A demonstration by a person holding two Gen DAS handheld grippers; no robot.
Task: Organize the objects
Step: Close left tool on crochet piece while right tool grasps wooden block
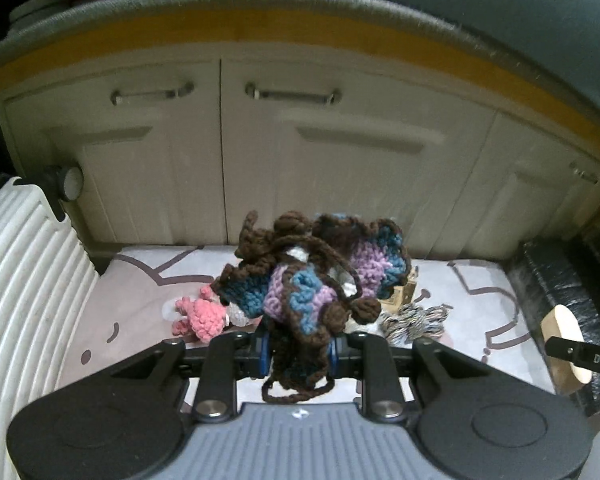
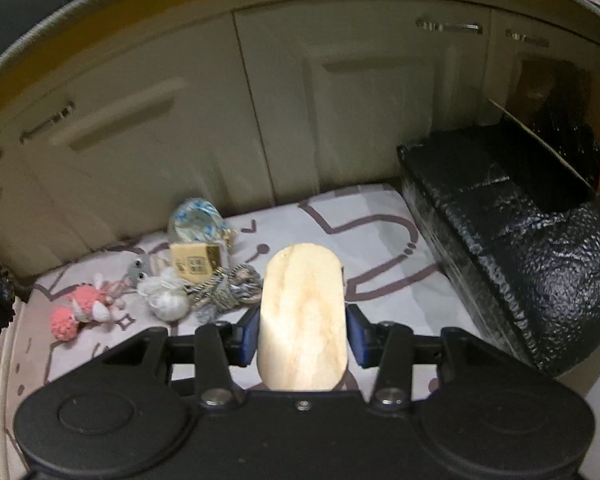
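The left hand-held gripper (image 1: 299,354) pinches a crocheted bundle (image 1: 316,276) at frame centre; the right hand-held gripper (image 2: 302,330) clamps a wooden board (image 2: 302,316) above the patterned mat (image 2: 380,248).

I see a mat (image 2: 380,240) on the floor, cabinet doors (image 2: 180,140) directly behind it. A ribbed case (image 1: 24,280) stands at the mat's left edge, a foam box (image 2: 520,248) at its right edge. Items cluster on the mat's left half: doll (image 2: 84,308) farthest left, yarn balls (image 2: 164,296) to its right, skein (image 2: 228,288) right of those, touching them. A tag (image 2: 192,264) lies just behind the skein, a globe (image 2: 196,220) behind the tag, nearest the doors. My left fingers (image 1: 263,350) carry a crochet bundle (image 1: 316,276) above the mat, in front of the doll. My right fingers (image 2: 252,328) hold a board (image 2: 304,316) above the mat, right of the skein.
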